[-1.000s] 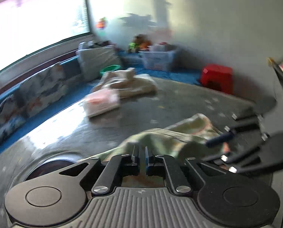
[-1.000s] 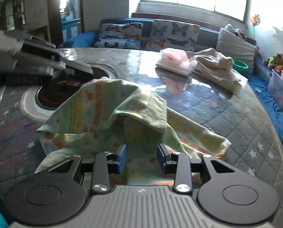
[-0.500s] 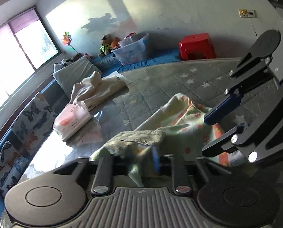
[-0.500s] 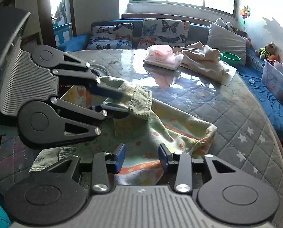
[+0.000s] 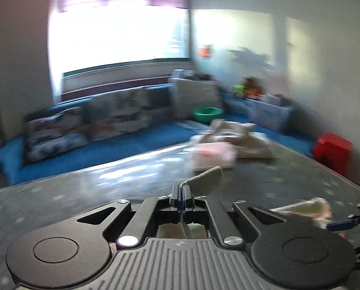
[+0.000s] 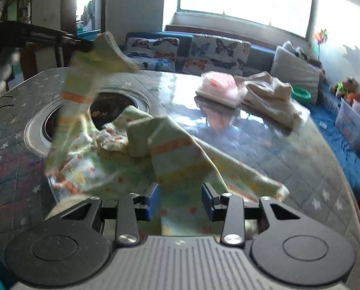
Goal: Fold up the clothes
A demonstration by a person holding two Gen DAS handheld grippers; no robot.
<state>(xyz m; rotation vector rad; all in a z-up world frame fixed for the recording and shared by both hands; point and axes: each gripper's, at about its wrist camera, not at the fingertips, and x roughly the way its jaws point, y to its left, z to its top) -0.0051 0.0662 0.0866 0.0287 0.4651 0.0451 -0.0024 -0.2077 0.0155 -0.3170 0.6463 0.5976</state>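
Observation:
A green patterned garment (image 6: 172,159) with orange stripes lies crumpled on the quilted table (image 6: 276,159). My left gripper (image 5: 182,191) is shut on an edge of it; a strip of the cloth (image 5: 205,177) sticks out past the fingertips. In the right wrist view the left gripper (image 6: 83,44) holds that edge (image 6: 102,50) high at upper left, with cloth hanging down. My right gripper (image 6: 180,198) is open, low over the near part of the garment. It also shows at the right edge of the left wrist view (image 5: 349,220).
A folded pink garment (image 6: 218,89) and a beige pile (image 6: 269,96) lie at the table's far side. A round recess (image 6: 102,111) sits in the table at left. A blue sofa with butterfly cushions (image 6: 218,53), a green bowl (image 6: 300,94) and a red stool (image 5: 332,149) stand beyond.
My left gripper closed on the garment's edge and lifted it up and to the left, swinging to face the window. My right gripper stayed open over the cloth.

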